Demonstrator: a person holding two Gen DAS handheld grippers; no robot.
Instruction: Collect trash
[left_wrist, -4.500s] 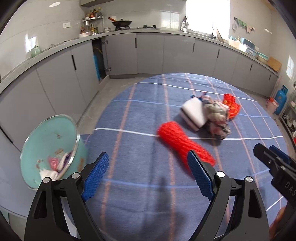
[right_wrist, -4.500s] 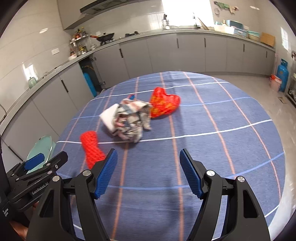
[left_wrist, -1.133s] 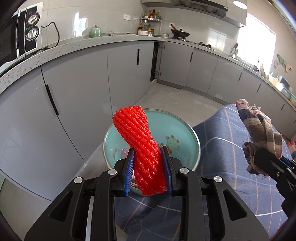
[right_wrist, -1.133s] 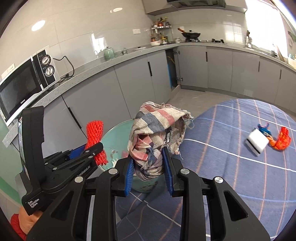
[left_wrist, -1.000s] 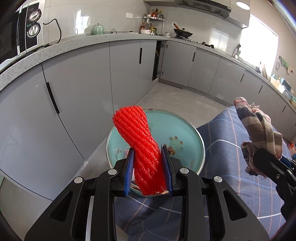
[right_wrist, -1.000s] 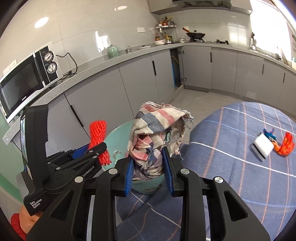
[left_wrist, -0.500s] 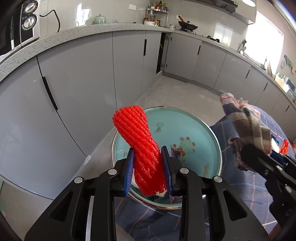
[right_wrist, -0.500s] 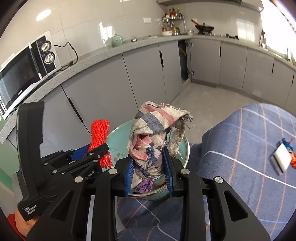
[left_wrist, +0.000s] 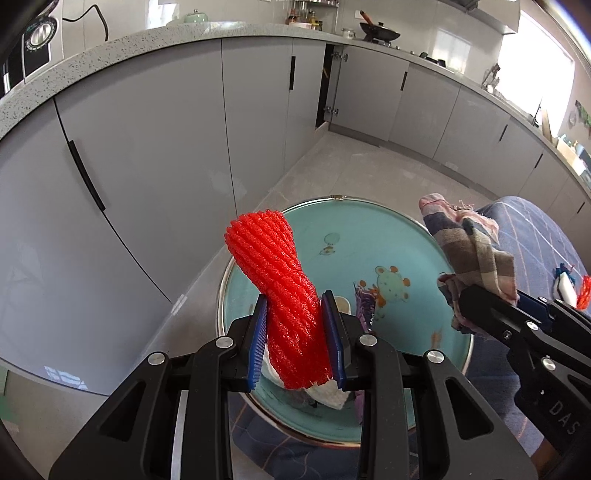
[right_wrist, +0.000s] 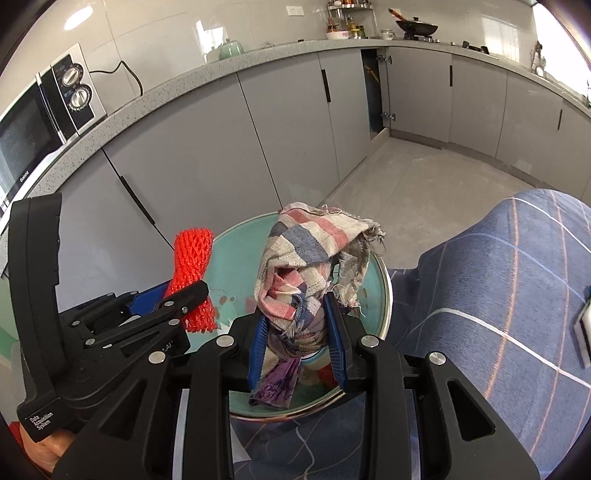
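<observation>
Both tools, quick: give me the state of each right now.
Left tool: closed on the red foam net, above the teal bin.
Right tool: closed on the plaid rag, above the same bin.

White lettering "Data Acquisition System" stands on the black plastic body of the left gripper, low at the picture's left edge. The black right gripper shows only "DAS". The silver microwave oven's small front wording is too blurred to read.
</observation>
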